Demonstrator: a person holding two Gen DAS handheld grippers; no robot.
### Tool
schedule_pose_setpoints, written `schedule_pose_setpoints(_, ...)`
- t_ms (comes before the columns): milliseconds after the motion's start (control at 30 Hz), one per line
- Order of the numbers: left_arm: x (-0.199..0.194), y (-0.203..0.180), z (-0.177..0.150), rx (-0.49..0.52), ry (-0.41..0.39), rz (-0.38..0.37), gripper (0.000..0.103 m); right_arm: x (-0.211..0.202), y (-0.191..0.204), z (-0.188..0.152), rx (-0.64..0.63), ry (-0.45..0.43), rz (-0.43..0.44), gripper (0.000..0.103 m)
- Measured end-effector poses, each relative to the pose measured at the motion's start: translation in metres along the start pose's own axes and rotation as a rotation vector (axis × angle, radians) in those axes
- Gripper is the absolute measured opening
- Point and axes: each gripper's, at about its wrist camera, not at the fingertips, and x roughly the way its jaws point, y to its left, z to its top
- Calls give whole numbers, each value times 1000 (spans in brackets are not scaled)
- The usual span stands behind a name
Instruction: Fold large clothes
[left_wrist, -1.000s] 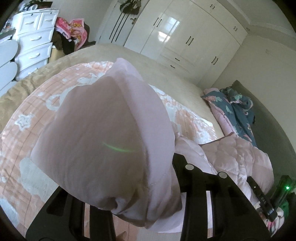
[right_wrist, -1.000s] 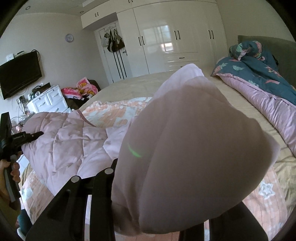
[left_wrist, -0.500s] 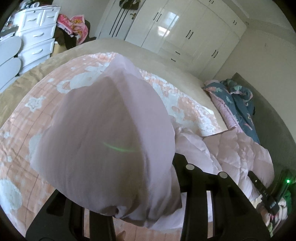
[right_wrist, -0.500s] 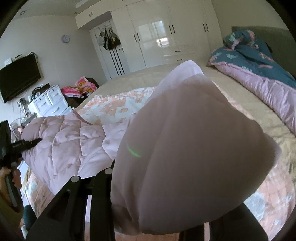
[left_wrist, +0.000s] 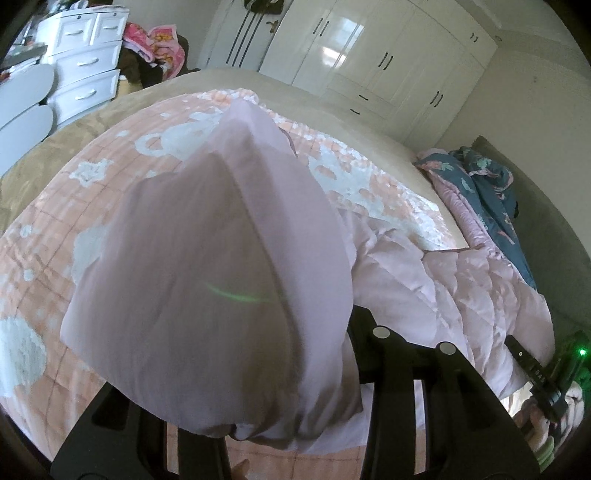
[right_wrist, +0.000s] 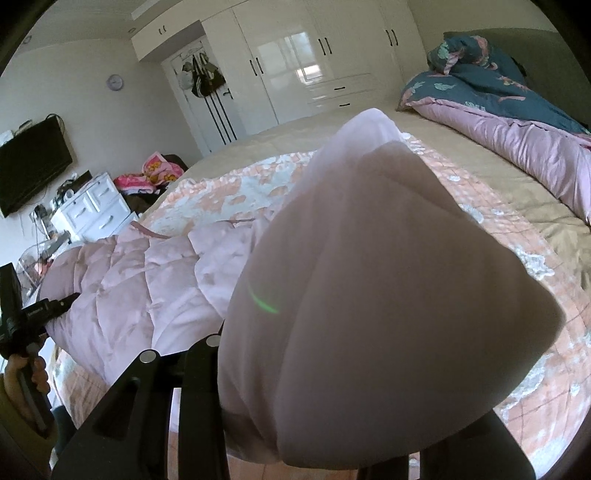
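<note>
A pale pink quilted garment (left_wrist: 461, 280) lies spread over the peach blanket (left_wrist: 48, 258) on the bed. My left gripper (left_wrist: 258, 391) is shut on one bunched corner of it (left_wrist: 207, 280). That corner bulges up over the fingers and hides their tips. My right gripper (right_wrist: 325, 391) is shut on another bunched corner (right_wrist: 388, 295), which likewise covers its fingertips. The garment (right_wrist: 140, 280) stretches between the two grippers. A person's hand (right_wrist: 26, 373) holds the left gripper's handle at the left edge of the right wrist view.
The bed has a beige sheet (right_wrist: 461, 155) under the blanket. A teal and pink duvet (right_wrist: 498, 99) is heaped by the headboard. White wardrobes (left_wrist: 369, 55) line the far wall. A white chest of drawers (left_wrist: 85, 74) and a pile of pink clothes (left_wrist: 155, 40) stand beside the bed.
Both grippers have sunk toward the bed and moved forward, carrying the garment's corners with them. The blanket fills more of both views. Both grips are unchanged.
</note>
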Motion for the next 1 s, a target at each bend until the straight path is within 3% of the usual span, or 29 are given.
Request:
schedule_pose_setpoints(133,3,6,-8,-8,12,13,35,7,-10,-8,54,35,-15,39)
schedule_pose_setpoints(233,5,13,-14,-20,27,28,46,9,-26,-17,157,76,-12,54)
schedule_pose_setpoints(300,3,20,-19,-30,41,33,54,9,-35,-24,218,110,-8,69)
schedule_pose_setpoints(367,1,26,-26,-51,61,36,67,3,-38,-31,237,128,-20,76)
schedule_pose_setpoints(500,-17,26,-41,-36,63,48,79,-22,-30,-44,221,141,-57,91)
schedule_pose_setpoints(767,-63,12,-68,42,38,28,88,-87,10,-58,85,48,-89,97)
schedule_pose_setpoints(1000,-100,-15,-77,113,0,9,94,-134,52,-63,-31,-31,-50,99)
